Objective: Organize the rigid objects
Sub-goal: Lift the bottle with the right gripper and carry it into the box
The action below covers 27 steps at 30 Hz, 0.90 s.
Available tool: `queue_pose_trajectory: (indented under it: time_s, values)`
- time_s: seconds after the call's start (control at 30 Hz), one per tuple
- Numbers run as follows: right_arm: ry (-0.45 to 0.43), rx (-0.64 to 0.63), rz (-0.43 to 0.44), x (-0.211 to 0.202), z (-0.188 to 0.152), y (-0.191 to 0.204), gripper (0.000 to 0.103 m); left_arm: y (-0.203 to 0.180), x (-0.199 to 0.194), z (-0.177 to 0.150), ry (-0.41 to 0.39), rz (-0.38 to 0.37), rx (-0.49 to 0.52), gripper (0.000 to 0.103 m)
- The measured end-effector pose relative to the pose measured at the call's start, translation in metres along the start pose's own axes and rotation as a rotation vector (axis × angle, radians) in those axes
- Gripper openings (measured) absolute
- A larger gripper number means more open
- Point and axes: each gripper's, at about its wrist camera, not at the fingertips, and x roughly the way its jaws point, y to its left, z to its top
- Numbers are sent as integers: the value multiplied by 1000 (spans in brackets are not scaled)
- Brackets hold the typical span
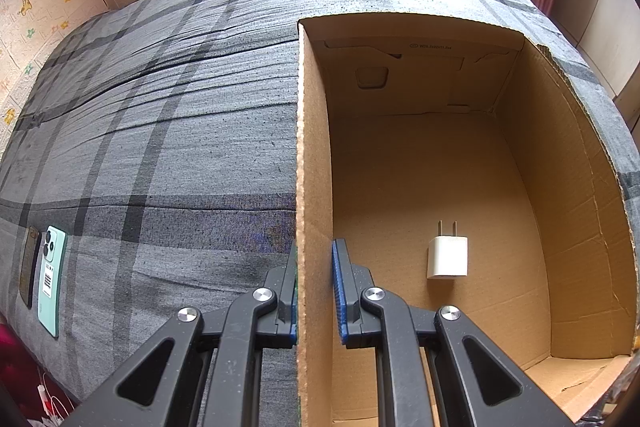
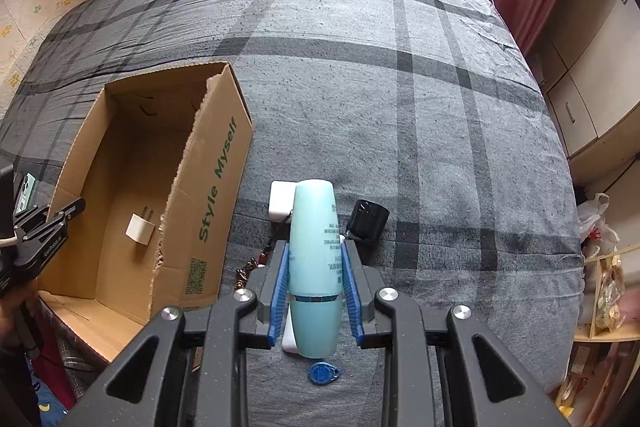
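Both tongs are busy. Left tongs (image 1: 316, 291) are clamped together on the near side wall of the open brown cardboard box (image 1: 580, 227), one pad outside and one inside, so they seem to hold the box steady. Right tongs (image 2: 314, 291) are clamped on the pale turquoise plastic bottle (image 2: 314, 247), which lies along the fingers above the grey checked bed cover (image 2: 440, 107), just right of the box.

My judgement is that the task is in its early part. Inside the box I see only one thing, the small white plug charger (image 1: 447, 257), lying on the box floor. The bottle is gripped but not yet over the box. Left to do on the bed, from largest to smallest: the mint-green phone (image 1: 52, 279) and the dark flat phone-like object (image 1: 29, 267) beside it, both on the far left side of the box; the white rectangular block (image 2: 282, 203); the black cup-shaped object (image 2: 368, 221); the blue oval key tag (image 2: 323, 373).

Some things are hard to read. The bottle hides most of the white block and another white piece under the tongs, so I cannot say what they are. A brownish chain-like thing near the box corner is mostly covered. The near end of the box is cut off in both views.
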Motion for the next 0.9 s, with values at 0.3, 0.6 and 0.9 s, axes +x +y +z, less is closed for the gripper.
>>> queue_pose_trajectory:
  time_s: [0.3, 0.6, 0.9]
  values:
    - [-28, -59, 41, -10, 18, 36, 27, 0, 0, 0, 1, 0, 1, 14]
    - [-35, -108, 91, -7, 30, 79, 27, 1, -1, 0, 1, -1, 0, 14]
    - [-32, -159, 137, 0, 37, 123, 27, 2, -1, 1, 1, -3, -2, 14]
